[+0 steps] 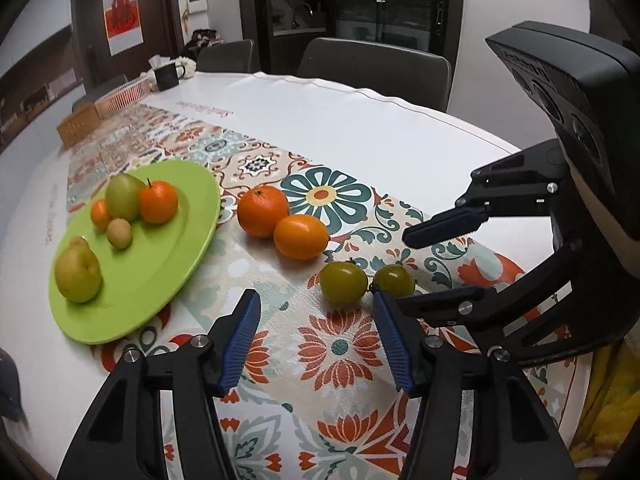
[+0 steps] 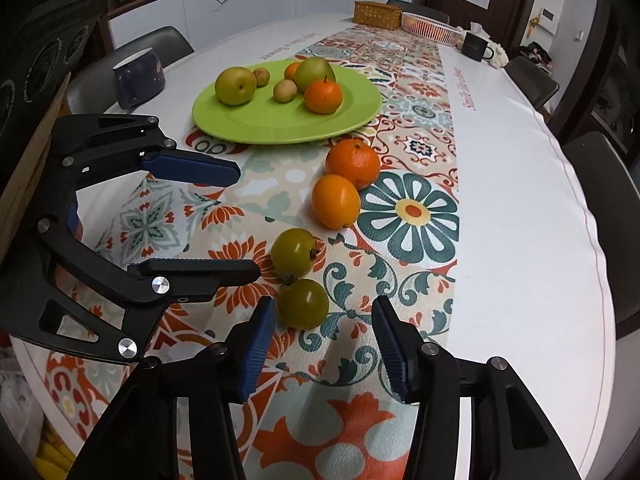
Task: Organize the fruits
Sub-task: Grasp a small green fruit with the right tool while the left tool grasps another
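A green plate [image 2: 360,120] on the patterned counter [image 2: 520,200] already carries six fruits, among them a pear [image 2: 235,85] and a small orange [image 2: 323,97], while four fruits are left lying on the cloth just beside it: two oranges [image 2: 353,163] touching each other, and nearer the camera two green fruits [image 2: 295,252] that lie almost touching. The step in hand is judged to be the gathering of these loose fruits onto the plate. Both grippers are held with fingers spread and nothing gripped. The right gripper [image 2: 324,344] is aimed at the nearer green fruit [image 2: 303,304], which lies just ahead of its left finger rather than centred between the two. The left gripper [image 1: 318,336] hovers close by, facing the same pair. A slight shift to centre the fruit, an advance, and a gentle closing are called for next, since the neighbouring fruit could be nudged into rolling.
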A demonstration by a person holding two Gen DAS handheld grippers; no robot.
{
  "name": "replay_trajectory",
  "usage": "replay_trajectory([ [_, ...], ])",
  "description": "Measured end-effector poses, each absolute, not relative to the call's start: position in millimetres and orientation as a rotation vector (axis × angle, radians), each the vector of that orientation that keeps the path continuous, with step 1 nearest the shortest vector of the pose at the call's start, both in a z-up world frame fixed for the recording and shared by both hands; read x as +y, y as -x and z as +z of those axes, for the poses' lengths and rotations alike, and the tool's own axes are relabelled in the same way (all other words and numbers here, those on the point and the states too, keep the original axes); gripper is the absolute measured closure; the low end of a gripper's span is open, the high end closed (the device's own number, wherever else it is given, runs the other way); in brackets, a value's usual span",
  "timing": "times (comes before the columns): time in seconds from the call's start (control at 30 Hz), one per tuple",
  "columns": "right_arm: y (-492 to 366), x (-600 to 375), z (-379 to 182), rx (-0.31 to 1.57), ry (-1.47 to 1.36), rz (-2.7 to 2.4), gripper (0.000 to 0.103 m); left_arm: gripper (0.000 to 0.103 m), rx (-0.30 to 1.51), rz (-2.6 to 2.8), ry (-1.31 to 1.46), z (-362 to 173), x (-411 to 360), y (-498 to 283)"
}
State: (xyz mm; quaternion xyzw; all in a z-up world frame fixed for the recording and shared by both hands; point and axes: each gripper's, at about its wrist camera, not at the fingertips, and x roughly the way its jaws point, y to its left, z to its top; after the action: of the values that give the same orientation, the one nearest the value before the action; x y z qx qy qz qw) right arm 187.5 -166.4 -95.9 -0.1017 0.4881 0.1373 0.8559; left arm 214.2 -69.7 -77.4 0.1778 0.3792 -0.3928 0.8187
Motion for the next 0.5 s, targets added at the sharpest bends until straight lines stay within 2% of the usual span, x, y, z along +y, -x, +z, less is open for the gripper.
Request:
replay_trajectory([
  [0.13,-190.9,-166.8,-100.7,1.034,0.196,0.3,0.059,0.048,0.824,-0.844,-0.366,-79.5,-71.5,-216.2],
  [0.33,-193.9,-171.4,-104.6,1.044,0.158,0.319,0.073,0.049,0.844,-0.84,-0.347,-80.8,-78.6,-218.8],
  [0.5,-192.3,-180.5,-103.8,1.041,0.14,0.296,0.073,0.053,0.87,-0.827,-0.332,-84.7,-87.2,-220.5],
])
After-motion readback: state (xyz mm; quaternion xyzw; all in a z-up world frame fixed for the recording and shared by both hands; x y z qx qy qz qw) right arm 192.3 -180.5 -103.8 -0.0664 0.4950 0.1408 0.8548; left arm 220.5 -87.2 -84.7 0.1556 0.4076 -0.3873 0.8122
